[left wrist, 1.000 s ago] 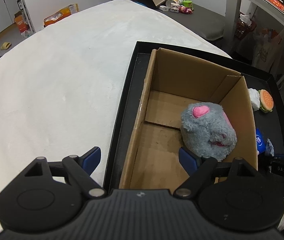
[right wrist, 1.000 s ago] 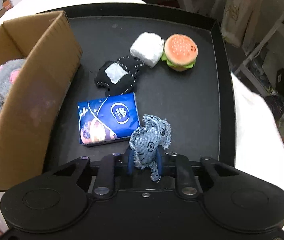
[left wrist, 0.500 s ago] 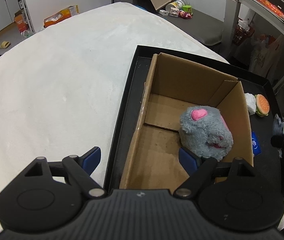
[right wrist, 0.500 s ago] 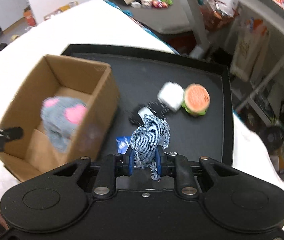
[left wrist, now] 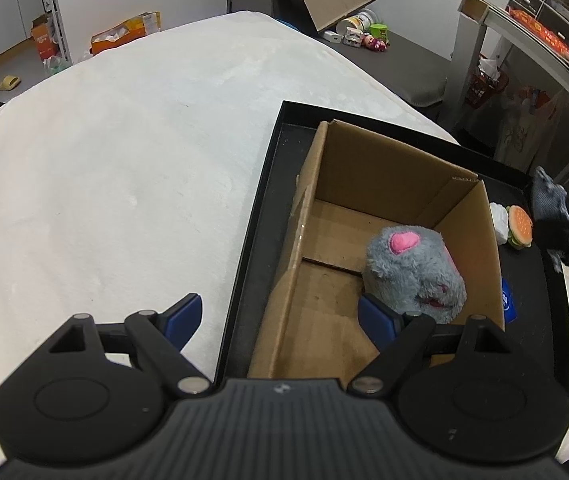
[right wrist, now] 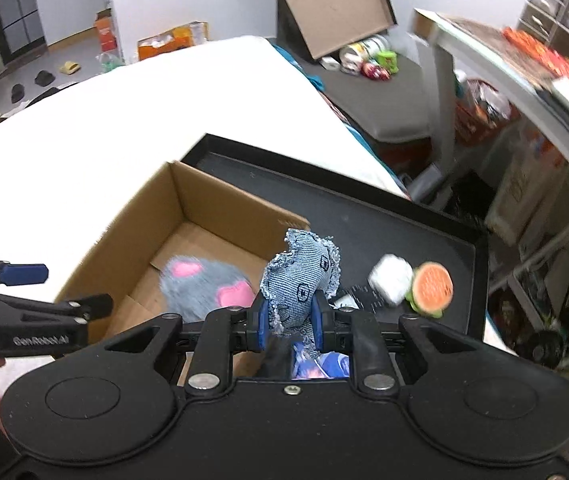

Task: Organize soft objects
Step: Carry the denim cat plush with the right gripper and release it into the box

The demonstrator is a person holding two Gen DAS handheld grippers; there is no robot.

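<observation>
Above the black tray (right wrist: 424, 220), the right claw (right wrist: 286, 322) is clenched on a denim toy (right wrist: 300, 276). Beside it, the left claw (left wrist: 280, 318) is spread wide over the cardboard box (left wrist: 384, 176) holding a grey plush (left wrist: 412, 272).

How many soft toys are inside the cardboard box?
1: the grey plush toy with pink patches lies on the floor of the cardboard box. The box's near corner is hidden behind the left gripper.

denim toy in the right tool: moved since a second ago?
Yes. The denim toy, clamped in the right tool, has gone up off the black tray and leftward to the cardboard box wall; before, it sat low beside the tissue pack.
</observation>
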